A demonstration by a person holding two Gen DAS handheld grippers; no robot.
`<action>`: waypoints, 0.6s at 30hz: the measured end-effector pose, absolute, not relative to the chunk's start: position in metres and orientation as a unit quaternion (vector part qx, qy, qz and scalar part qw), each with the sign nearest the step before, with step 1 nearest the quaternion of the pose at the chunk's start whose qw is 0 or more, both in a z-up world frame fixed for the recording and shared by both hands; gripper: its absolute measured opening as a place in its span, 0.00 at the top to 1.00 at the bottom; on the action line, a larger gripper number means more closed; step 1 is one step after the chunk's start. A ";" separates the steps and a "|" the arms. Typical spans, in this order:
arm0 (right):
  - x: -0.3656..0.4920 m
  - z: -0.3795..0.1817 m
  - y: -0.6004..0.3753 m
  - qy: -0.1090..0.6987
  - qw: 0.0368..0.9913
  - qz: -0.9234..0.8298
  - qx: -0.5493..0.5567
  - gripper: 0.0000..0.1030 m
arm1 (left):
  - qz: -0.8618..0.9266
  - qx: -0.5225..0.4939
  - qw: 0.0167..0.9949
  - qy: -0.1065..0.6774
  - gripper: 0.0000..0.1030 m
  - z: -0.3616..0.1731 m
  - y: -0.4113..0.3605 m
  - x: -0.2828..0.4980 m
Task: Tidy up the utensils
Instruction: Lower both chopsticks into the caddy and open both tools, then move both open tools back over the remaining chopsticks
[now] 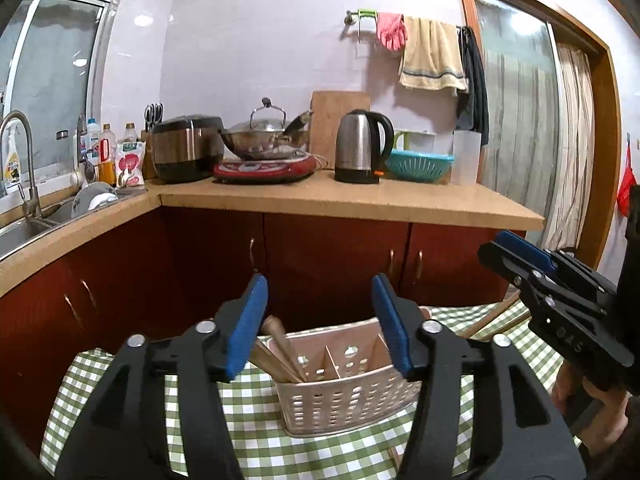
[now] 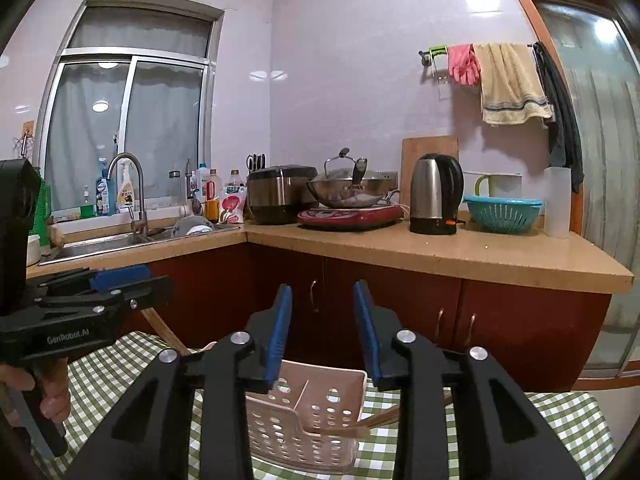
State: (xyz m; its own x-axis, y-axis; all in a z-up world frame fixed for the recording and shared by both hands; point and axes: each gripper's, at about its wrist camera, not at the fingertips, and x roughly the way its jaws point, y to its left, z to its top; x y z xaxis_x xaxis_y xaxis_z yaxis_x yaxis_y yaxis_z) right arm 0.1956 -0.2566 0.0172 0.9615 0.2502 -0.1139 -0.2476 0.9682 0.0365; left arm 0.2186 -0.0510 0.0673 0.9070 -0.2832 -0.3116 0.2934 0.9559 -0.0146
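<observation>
A pale pink perforated utensil basket (image 1: 344,400) with dividers stands on the green checked tablecloth (image 1: 256,432). Wooden utensils (image 1: 280,352) lean out of its left compartment. In the left wrist view my left gripper (image 1: 320,284) hangs just above and in front of the basket, jaws open, nothing between the blue pads. My right gripper (image 1: 496,248) is off to the right, higher up. In the right wrist view the right gripper (image 2: 322,292) is open above the basket (image 2: 312,420), empty. Thin wooden sticks (image 2: 376,420) lie at the basket's right side. The left gripper (image 2: 148,276) shows at the left.
Behind the table runs an L-shaped counter (image 1: 360,200) over red cabinets, carrying a kettle (image 1: 360,148), a wok on a red hotplate (image 1: 264,140), a rice cooker (image 1: 186,148) and a teal colander (image 1: 418,164). The sink (image 2: 104,240) is at the left. A hand (image 2: 52,396) holds the left gripper.
</observation>
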 end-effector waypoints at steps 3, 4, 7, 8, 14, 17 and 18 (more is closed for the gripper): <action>0.186 0.020 -0.259 0.056 0.991 0.123 0.011 0.66 | -0.146 0.017 0.979 0.144 0.42 0.075 -0.050 0.210; 0.183 0.021 -0.260 0.056 0.991 0.123 0.012 0.66 | -0.146 0.019 0.979 0.139 0.42 0.078 -0.050 0.206; 0.169 0.023 -0.262 0.053 0.991 0.122 0.014 0.66 | -0.148 0.028 0.980 0.129 0.42 0.084 -0.052 0.194; 0.163 0.022 -0.262 0.052 0.991 0.121 0.013 0.66 | -0.149 0.030 0.980 0.127 0.42 0.085 -0.053 0.190; 0.132 0.013 -0.263 0.058 0.991 0.116 0.012 0.66 | -0.155 0.030 0.980 0.123 0.42 0.085 -0.053 0.161; 0.116 0.004 -0.264 0.067 0.992 0.110 0.009 0.66 | -0.156 0.025 0.979 0.132 0.42 0.078 -0.051 0.145; 0.110 0.000 -0.264 0.072 0.991 0.108 0.010 0.66 | -0.156 0.022 0.978 0.136 0.42 0.074 -0.051 0.139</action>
